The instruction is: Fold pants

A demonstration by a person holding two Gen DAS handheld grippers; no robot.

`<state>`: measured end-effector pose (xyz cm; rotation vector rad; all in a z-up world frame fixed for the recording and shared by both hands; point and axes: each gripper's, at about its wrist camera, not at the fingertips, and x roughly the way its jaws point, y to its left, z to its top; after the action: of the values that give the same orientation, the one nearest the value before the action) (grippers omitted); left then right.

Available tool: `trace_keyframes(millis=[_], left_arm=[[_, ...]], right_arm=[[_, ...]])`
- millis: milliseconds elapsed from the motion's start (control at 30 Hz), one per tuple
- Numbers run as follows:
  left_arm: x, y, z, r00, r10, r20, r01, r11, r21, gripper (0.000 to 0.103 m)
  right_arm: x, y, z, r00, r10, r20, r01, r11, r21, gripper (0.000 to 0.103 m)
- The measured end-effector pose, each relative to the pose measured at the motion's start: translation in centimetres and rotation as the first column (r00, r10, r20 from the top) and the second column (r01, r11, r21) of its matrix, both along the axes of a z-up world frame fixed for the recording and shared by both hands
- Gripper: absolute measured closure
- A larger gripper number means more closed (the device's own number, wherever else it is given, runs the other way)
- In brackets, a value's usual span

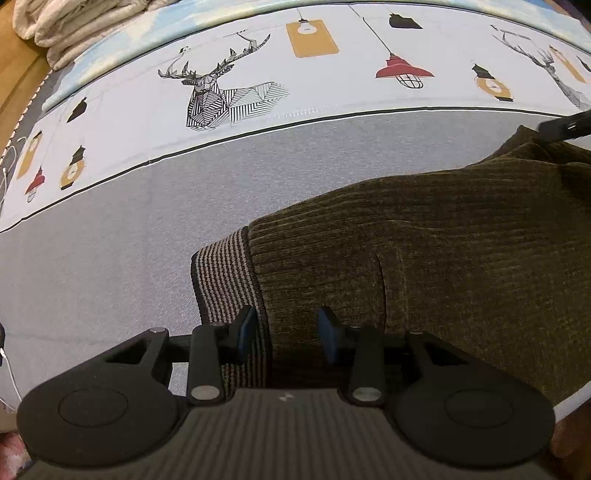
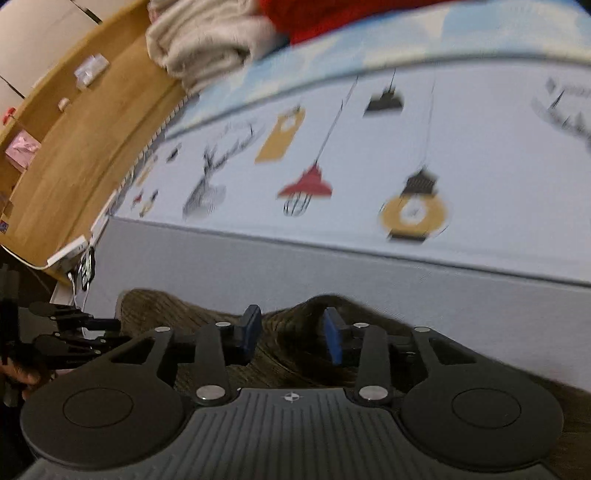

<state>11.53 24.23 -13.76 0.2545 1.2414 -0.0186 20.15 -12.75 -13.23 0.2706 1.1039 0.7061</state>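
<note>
Olive pants [image 1: 424, 251] on grey bedspread [image 1: 110, 240], left gripper [image 1: 287, 334] jaws parted over waistband [image 1: 225, 273], right gripper [image 2: 291, 338] likewise (frame blurred)

Left gripper [image 1: 287, 334]: black linkage arms, silver pivot screws, blue pads, ribbed grey housing.
Right gripper [image 2: 291, 334]: same build, small cross-shaped mark on housing.

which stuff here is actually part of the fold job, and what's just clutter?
Job:
- pants, dark ribbed, striped waistband
- left gripper, over the waistband
- right gripper, over the pants
- bedsheet, the work surface

Clutter:
- folded blankets
- red cloth
- wooden shelf, with small items
- white cable
</note>
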Motion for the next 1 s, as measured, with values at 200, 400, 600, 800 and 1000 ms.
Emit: trace_keyframes(millis=[200,400,600,800,1000], left_arm=[[-0.1,0.4,0.0,1.000,-0.018,0.004,0.018,1.000,-0.020,0.061],[-0.3,1.1,0.1,1.000,-0.024,0.012,0.024,0.998,-0.050,0.061],[-0.6,1.3,0.4,1.000,-0.016,0.015,0.017,0.998,-0.063,0.061],[-0.7,2.2,1.3,0.999,0.021,0.048,-0.016,0.996,-0.091,0.061],[-0.5,2.3,2.4,0.995,0.051,0.090,-0.039,0.991,-0.130,0.061]], right_arm=[[0.9,2.0,-1.8,0.993,0.102,-0.053,-0.104,0.994,-0.026,0.089],[2.1,2.1,1.4,0.988,0.117,0.100,-0.113,0.993,-0.046,0.092],[2.3,1.7,0.5,0.972,-0.065,0.226,0.132,0.946,-0.296,0.090],[0.9,-1.8,4.0,0.974,-0.035,0.225,0.059,0.993,-0.099,0.088],[-3.7,1.3,2.5,0.916,0.371,0.155,-0.344,0.923,-0.174,0.088]])
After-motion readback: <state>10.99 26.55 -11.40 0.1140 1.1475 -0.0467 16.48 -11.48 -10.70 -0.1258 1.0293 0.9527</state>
